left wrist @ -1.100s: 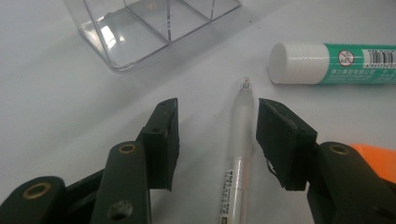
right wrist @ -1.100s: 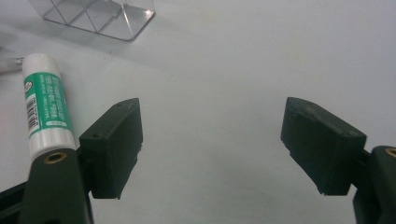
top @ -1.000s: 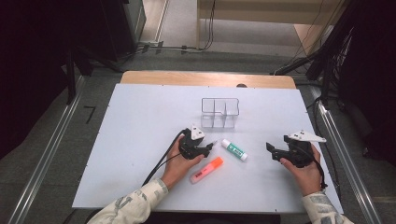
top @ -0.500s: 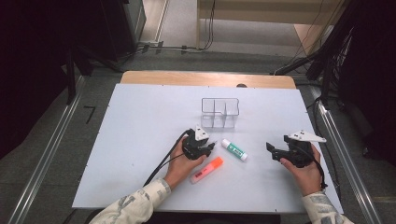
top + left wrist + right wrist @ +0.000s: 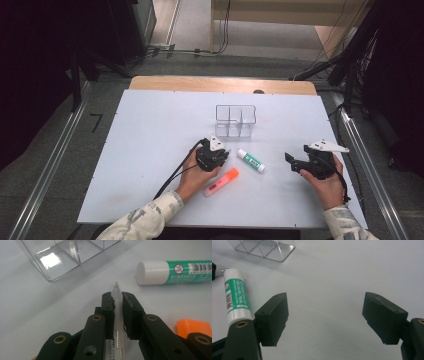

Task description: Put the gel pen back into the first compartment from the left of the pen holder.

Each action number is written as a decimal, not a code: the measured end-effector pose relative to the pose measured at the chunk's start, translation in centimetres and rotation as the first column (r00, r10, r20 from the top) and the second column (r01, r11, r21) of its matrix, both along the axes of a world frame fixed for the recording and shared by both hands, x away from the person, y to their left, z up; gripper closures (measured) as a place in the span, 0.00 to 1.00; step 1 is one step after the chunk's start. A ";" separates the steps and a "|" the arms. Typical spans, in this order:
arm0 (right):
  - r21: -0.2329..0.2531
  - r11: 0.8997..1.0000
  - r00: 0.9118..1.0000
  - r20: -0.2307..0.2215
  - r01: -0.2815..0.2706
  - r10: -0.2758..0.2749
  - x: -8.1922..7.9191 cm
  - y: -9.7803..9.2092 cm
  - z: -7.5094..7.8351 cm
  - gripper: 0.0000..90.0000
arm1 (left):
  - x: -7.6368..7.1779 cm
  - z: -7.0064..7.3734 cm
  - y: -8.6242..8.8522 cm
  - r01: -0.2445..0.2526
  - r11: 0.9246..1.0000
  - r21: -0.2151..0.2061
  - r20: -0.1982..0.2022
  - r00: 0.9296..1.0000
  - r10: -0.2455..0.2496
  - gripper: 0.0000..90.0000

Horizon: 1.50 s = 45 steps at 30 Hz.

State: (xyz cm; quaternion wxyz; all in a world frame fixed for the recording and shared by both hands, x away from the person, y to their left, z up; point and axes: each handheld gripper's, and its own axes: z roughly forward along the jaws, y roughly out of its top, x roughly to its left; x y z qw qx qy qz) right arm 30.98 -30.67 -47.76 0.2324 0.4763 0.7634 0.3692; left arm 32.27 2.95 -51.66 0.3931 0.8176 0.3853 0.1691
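My left gripper (image 5: 117, 298) is shut on a thin clear pen (image 5: 116, 290), whose tip pokes out past the jaws toward a clear plastic organiser (image 5: 65, 257). In the high view the left gripper (image 5: 225, 151) sits just below that organiser (image 5: 235, 120). A green and white glue stick (image 5: 251, 160) lies to its right and also appears in the left gripper view (image 5: 175, 272). An orange highlighter (image 5: 221, 182) lies beside the left hand. My right gripper (image 5: 325, 317) stands wide open over bare table, with the glue stick (image 5: 236, 295) to its left; the high view has it (image 5: 290, 163) at the right.
The white table top (image 5: 150, 130) has free room at the left and far side. A wooden edge (image 5: 220, 84) runs along the back. Metal rails flank both sides. A cable (image 5: 175, 172) trails from the left gripper.
The left gripper has edged slightly forward and right toward the organiser. The right gripper has stayed put.
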 end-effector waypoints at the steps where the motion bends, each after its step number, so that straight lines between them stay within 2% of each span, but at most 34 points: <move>1: 0.000 1.000 1.000 0.000 0.000 0.000 0.0 0.0 0.0 0.22 | 0.0 0.0 0.0 0.000 1.000 0.000 0.000 1.000 0.000 0.90; 8: -0.001 1.000 1.000 0.001 0.000 0.000 0.0 0.0 0.0 0.22 | 0.0 0.0 0.0 0.003 1.000 -0.004 -0.001 1.000 -0.003 0.90; 14: 0.000 1.000 1.000 0.000 0.000 0.000 0.0 0.0 0.0 0.22 | 0.3 0.1 0.4 0.002 0.999 -0.040 -0.031 1.000 -0.003 0.91; 23: 0.004 1.000 1.000 0.000 0.005 -0.005 0.0 -0.1 0.0 0.22 | 0.4 0.9 1.0 -0.011 0.996 -0.088 -0.027 1.000 0.009 0.91; 32: 0.004 1.000 1.000 -0.002 0.006 -0.006 0.0 -0.1 0.0 0.22 | 0.4 2.5 1.9 -0.043 0.987 -0.158 0.016 0.999 0.046 0.91; 37: 0.004 1.000 1.000 -0.004 0.006 -0.006 0.0 -0.1 0.0 0.22 | 0.6 3.2 2.5 -0.062 0.979 -0.194 0.026 0.997 0.069 0.91; 39: 0.004 1.000 1.000 -0.003 0.006 -0.006 0.0 -0.1 0.0 0.22 | 0.7 3.5 2.7 -0.065 0.976 -0.206 0.017 0.997 0.070 0.91; 45: 0.003 1.000 1.000 -0.001 0.000 0.000 0.1 0.0 0.0 0.22 | 0.8 4.6 3.1 -0.072 0.969 -0.235 0.037 0.996 0.083 0.91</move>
